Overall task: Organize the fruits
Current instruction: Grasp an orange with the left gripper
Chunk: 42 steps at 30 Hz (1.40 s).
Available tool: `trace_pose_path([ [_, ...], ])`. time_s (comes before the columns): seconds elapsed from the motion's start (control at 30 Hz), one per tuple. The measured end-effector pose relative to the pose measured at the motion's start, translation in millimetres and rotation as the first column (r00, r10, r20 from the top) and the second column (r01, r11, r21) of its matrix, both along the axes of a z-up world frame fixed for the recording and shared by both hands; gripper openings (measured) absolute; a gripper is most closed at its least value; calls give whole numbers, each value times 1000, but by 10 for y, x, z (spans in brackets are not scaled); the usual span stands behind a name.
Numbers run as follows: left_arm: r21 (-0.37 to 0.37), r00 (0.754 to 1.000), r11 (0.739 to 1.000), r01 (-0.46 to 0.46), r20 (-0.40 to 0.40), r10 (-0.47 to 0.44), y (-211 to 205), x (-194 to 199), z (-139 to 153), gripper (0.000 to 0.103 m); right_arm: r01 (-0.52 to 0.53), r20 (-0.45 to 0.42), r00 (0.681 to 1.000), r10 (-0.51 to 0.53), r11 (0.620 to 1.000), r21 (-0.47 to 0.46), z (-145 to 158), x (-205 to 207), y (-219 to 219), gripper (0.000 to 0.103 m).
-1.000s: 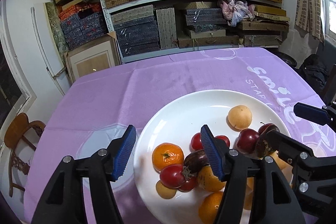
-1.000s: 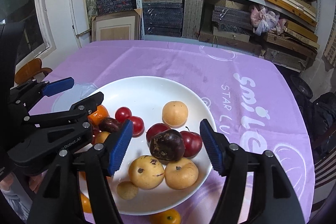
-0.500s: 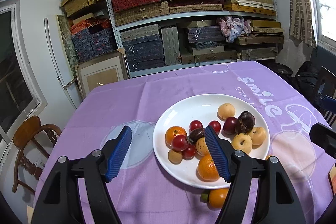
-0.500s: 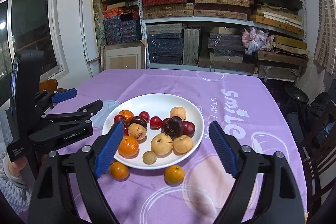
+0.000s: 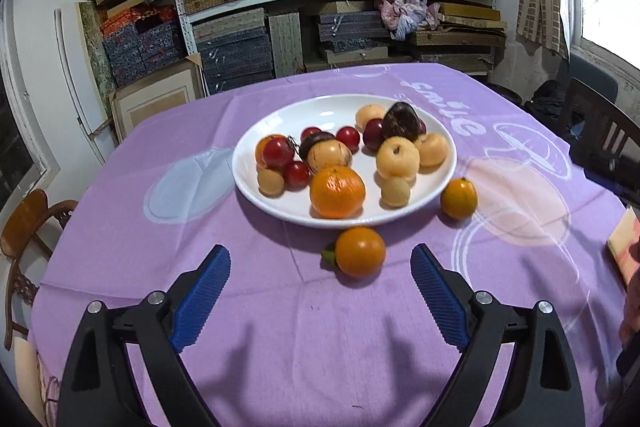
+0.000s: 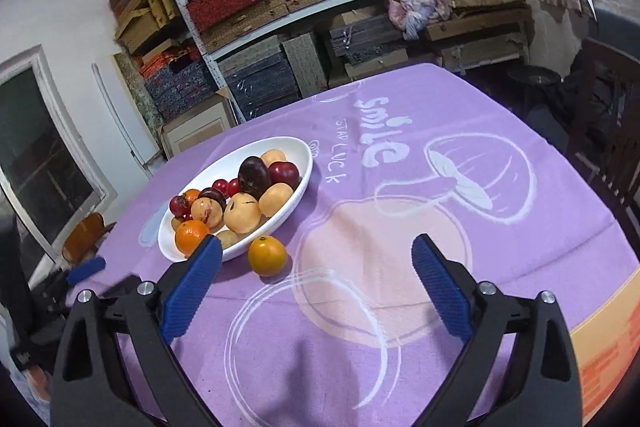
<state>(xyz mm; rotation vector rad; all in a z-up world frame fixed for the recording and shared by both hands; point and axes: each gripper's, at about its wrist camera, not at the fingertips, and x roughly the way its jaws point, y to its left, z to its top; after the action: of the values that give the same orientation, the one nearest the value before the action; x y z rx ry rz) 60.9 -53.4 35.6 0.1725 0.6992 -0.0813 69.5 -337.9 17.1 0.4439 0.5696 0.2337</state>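
Fruits in plate (image 5: pixel 256 195); two oranges (image 5: pixel 360 257) just outside it.

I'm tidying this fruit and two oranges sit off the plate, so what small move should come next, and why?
Probably ease the left gripper forward around the nearest orange. It lies on the purple cloth just outside the white plate, straight ahead between the open, empty jaws, which have just been opening.

"smile" and "STAP LUCK" in white on purple tablecloth (image 6: pixel 400 227)
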Motion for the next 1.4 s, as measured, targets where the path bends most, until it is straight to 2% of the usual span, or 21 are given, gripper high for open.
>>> trace_pose_path([
  [0.13,12,999,1000,6,-37,-6,-40,40,-218,92,21,8,1000,-22,999,39,11,-45,-115,96],
  [0.27,-28,996,1000,2,-88,-4,-70,212,-328,92,21,4,1000,-21,999,42,37,-42,-120,98],
  [0.43,-58,992,997,-52,-115,45,-70,442,-374,92,25,-7,1000,-25,999,47,60,-31,-120,99],
  [0.53,-71,989,995,-68,-133,58,-72,540,-389,87,29,-13,1000,-29,998,56,64,-12,-121,99],
  [0.67,-46,989,996,-76,-132,69,-115,601,-421,87,30,-18,999,-29,998,61,56,-9,-137,99],
  [0.73,-41,987,996,-80,-142,74,-125,644,-449,83,29,-20,999,-28,998,57,53,-9,-130,99],
  [0.8,-48,982,995,-83,-173,73,-122,699,-491,65,29,-21,999,-27,998,56,49,-5,-128,99],
  [0.87,-73,979,994,-84,-192,69,-97,721,-509,58,29,-23,999,-28,998,59,41,-9,-126,99],
  [1.0,-66,979,994,-89,-188,75,-64,711,-501,53,26,-31,999,-25,998,57,13,8,-101,99],
  [1.2,-73,982,994,-86,-177,72,67,648,-488,38,14,-44,999,-13,999,32,-28,39,-32,99],
  [1.4,-61,983,994,-86,-168,75,321,476,-489,38,4,-46,999,-4,1000,9,-51,48,27,99],
])
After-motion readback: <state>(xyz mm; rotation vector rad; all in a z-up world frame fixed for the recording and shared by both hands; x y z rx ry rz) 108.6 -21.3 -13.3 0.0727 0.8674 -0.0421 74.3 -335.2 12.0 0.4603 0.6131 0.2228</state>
